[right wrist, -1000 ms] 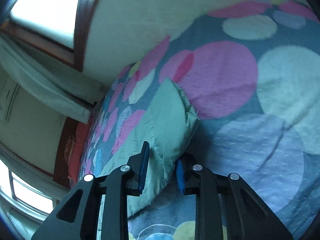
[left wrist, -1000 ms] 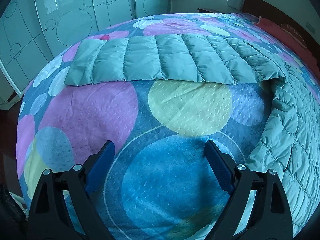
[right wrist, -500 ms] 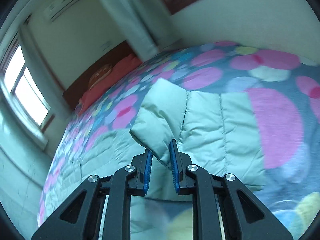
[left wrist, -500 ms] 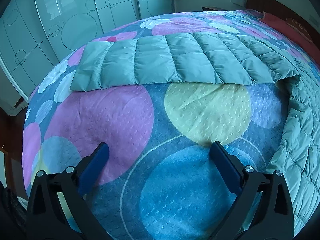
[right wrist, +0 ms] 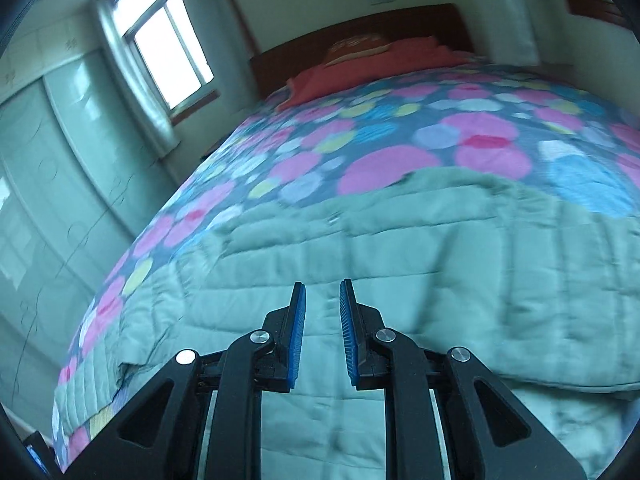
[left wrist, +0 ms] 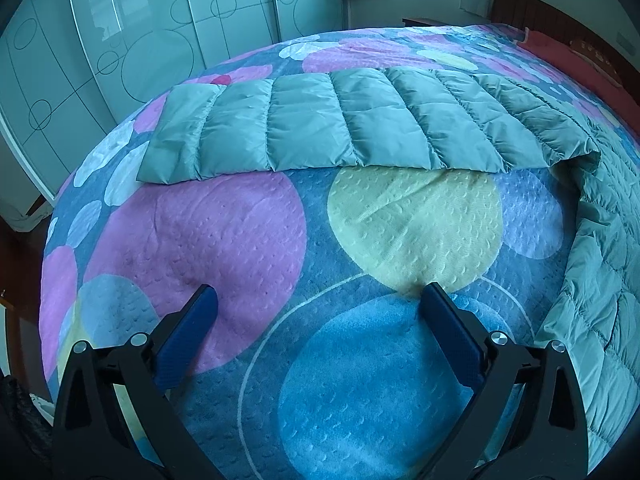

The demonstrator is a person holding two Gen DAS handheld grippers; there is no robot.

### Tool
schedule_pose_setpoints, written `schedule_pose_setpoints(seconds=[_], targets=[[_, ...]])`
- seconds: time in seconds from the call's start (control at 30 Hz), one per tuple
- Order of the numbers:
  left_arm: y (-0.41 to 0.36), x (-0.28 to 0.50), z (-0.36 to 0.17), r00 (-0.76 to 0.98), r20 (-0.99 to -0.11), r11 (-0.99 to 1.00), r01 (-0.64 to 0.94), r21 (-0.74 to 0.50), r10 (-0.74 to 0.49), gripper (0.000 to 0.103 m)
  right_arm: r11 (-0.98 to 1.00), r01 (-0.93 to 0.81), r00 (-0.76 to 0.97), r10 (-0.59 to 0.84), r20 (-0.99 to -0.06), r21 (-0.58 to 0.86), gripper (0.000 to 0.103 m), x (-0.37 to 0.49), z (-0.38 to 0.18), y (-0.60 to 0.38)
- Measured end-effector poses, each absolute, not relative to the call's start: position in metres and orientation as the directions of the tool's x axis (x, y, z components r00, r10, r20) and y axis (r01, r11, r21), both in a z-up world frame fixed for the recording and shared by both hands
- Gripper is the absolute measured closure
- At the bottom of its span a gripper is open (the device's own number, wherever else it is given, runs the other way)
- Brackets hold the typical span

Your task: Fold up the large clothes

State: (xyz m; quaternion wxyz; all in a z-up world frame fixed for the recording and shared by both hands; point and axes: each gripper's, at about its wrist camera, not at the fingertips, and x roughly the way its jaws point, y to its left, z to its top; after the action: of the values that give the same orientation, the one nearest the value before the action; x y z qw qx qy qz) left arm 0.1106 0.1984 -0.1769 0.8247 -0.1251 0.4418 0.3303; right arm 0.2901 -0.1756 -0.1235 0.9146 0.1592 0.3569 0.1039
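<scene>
A pale green quilted down jacket lies on the bed's spotted cover (left wrist: 240, 248). One sleeve (left wrist: 340, 124) stretches flat toward the left, and the body (left wrist: 600, 280) runs down the right edge of the left wrist view. My left gripper (left wrist: 316, 296) hovers open and wide over bare cover, apart from the jacket and holding nothing. My right gripper (right wrist: 322, 292) is over the jacket's body (right wrist: 440, 240), its jaws narrow. It is shut on pale green fabric of the other sleeve (right wrist: 322, 344), which fills the gap and hangs back under the fingers.
Glass wardrobe doors (left wrist: 120, 40) stand past the bed's far left edge. A wooden headboard (right wrist: 360, 36) and a red pillow (right wrist: 360, 64) are at the head of the bed. A window (right wrist: 168, 48) is on the left wall. The floor (left wrist: 16, 264) shows at the left.
My right gripper swung across from the bed's wall side, rolling upright and carrying the sleeve end over the jacket's body. My left gripper's jaws spread a little wider and hardly shifted.
</scene>
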Motion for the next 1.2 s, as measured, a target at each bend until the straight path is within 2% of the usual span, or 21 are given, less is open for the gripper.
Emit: schedule_pose_setpoints(seconds=[0.1,0.17,0.3,0.37,0.43,0.5,0.63,0.83,0.93,1.0,1.07,1.2], targets=[[0.198,0.11,-0.178,0.393,-0.811,0.751,-0.655,0.083,0.433,0.002,0.942,-0.099,0.692,0.296,-0.659,0.319,0.085,0.293,-0.133,-0.148],[0.198,0.111,-0.178,0.396,-0.811,0.751,-0.655,0.08,0.431,0.002,0.935,-0.102,0.678,0.315,-0.665,0.338,0.085,0.288,-0.139,-0.149],[0.199,0.112,-0.178,0.395,-0.809,0.751,-0.654,0.085,0.435,0.002,0.932,-0.016,0.649,0.286,-0.705,0.363,0.081,0.281,-0.149,-0.184],[0.199,0.112,-0.178,0.397,-0.809,0.752,-0.654,0.082,0.434,0.002,0.929,0.05,0.646,0.251,-0.721,0.368,0.074,0.279,-0.153,-0.207],[0.199,0.113,-0.178,0.398,-0.808,0.752,-0.654,0.082,0.434,0.002,0.928,0.104,0.656,0.206,-0.726,0.357,0.058,0.274,-0.154,-0.231],[0.199,0.112,-0.179,0.397,-0.808,0.752,-0.654,0.082,0.434,0.002,0.927,0.141,0.661,0.173,-0.73,0.347,0.054,0.27,-0.155,-0.249],[0.2,0.113,-0.178,0.397,-0.809,0.752,-0.654,0.083,0.435,0.002,0.919,0.167,0.647,0.171,-0.743,0.358,0.053,0.271,-0.16,-0.267],[0.2,0.113,-0.179,0.397,-0.808,0.752,-0.654,0.082,0.434,0.002,0.952,0.119,0.61,0.154,-0.777,0.282,0.053,0.293,-0.169,-0.251],[0.199,0.113,-0.179,0.398,-0.808,0.752,-0.654,0.082,0.435,0.002,0.968,0.111,0.58,0.122,-0.805,0.226,0.048,0.304,-0.177,-0.244],[0.199,0.112,-0.179,0.398,-0.808,0.752,-0.654,0.082,0.434,0.002,0.972,0.118,0.565,0.104,-0.819,0.205,0.048,0.31,-0.184,-0.245],[0.199,0.113,-0.179,0.398,-0.808,0.752,-0.654,0.082,0.435,0.002,0.968,0.135,0.563,0.101,-0.82,0.212,0.056,0.311,-0.187,-0.249],[0.199,0.113,-0.179,0.398,-0.808,0.752,-0.654,0.081,0.434,0.002,0.954,0.16,0.576,0.118,-0.809,0.253,0.084,0.308,-0.186,-0.259]])
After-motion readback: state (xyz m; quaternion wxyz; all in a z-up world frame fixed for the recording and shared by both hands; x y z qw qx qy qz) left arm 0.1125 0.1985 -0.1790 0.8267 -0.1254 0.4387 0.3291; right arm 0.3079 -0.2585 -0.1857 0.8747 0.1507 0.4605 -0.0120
